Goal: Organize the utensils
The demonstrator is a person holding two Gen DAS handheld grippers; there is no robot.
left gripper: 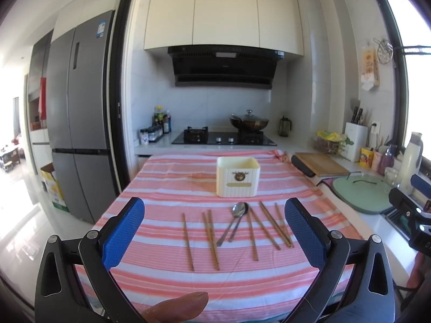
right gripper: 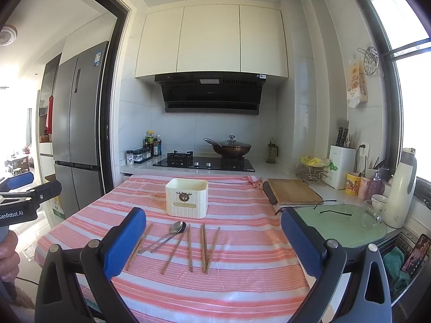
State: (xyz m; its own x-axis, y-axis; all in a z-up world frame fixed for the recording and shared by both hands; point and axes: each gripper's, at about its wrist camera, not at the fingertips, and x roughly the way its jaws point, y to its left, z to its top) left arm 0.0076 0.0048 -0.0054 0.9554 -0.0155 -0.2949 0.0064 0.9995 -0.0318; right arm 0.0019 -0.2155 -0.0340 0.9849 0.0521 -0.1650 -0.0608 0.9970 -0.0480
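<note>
A cream utensil box (left gripper: 238,177) (right gripper: 187,198) stands on the pink striped tablecloth (left gripper: 167,185) (right gripper: 242,282). In front of it lie two metal spoons (left gripper: 234,220) (right gripper: 168,235) side by side, with several wooden chopsticks (left gripper: 211,239) (right gripper: 204,247) spread to both sides. My left gripper (left gripper: 214,231) is open, held above the near table edge, nothing between its blue pads. My right gripper (right gripper: 212,242) is open too, equally short of the utensils. Each gripper shows at the other view's edge: the right gripper (left gripper: 409,215), the left gripper (right gripper: 21,199) with a hand.
Behind the table is a counter with a gas hob (left gripper: 223,137), a lidded wok (right gripper: 229,146) and bottles (left gripper: 160,123). To the right lie a wooden cutting board (right gripper: 293,191), a green lid (right gripper: 336,215), a knife block (right gripper: 340,169) and a thermos (right gripper: 401,188). A fridge (left gripper: 78,113) stands left.
</note>
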